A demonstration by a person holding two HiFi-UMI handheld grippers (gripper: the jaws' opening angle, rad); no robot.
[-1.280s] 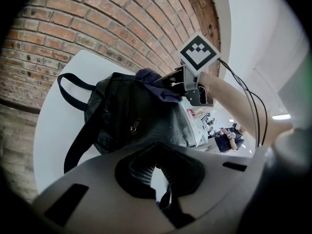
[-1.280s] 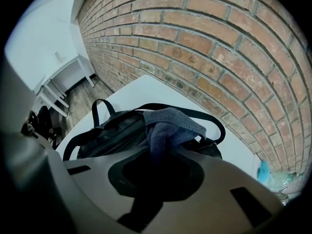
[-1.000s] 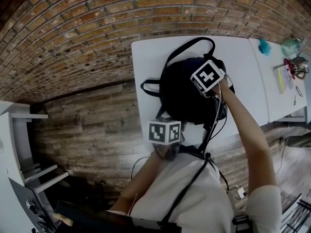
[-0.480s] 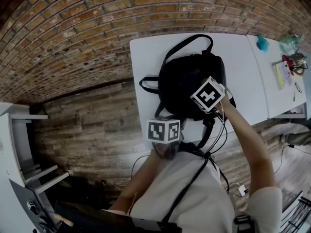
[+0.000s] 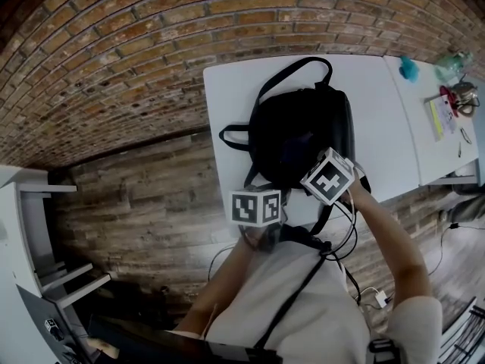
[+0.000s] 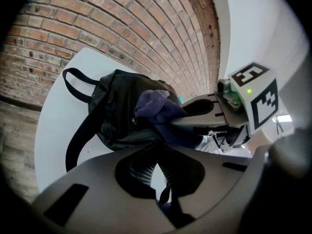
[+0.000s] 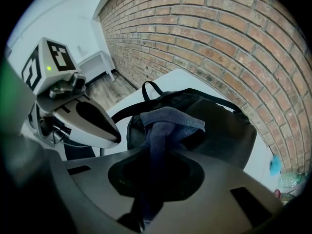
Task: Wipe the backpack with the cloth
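Note:
A black backpack (image 5: 299, 131) lies flat on the white table (image 5: 227, 97), its carry loop pointing to the far edge. My right gripper (image 5: 322, 192) is over the bag's near right part and is shut on a dark blue cloth (image 7: 165, 123), which is bunched against the bag's surface. The cloth (image 6: 156, 108) also shows in the left gripper view, beyond the jaws. My left gripper (image 5: 256, 196) is at the bag's near left corner. In its own view the jaws are closed on a black strap with mesh padding (image 6: 146, 172). The backpack (image 7: 229, 126) fills the middle of the right gripper view.
A second white table (image 5: 447, 154) adjoins at the right, bearing a teal object (image 5: 411, 70), red scissors (image 5: 453, 98) and a yellow sheet (image 5: 438, 121). A white shelf unit (image 5: 30, 233) stands at the left. Brick surrounds the table. Cables hang near my right arm.
My right gripper has drawn the cloth across the backpack from its far right part to its near edge. The left gripper has stayed where it was.

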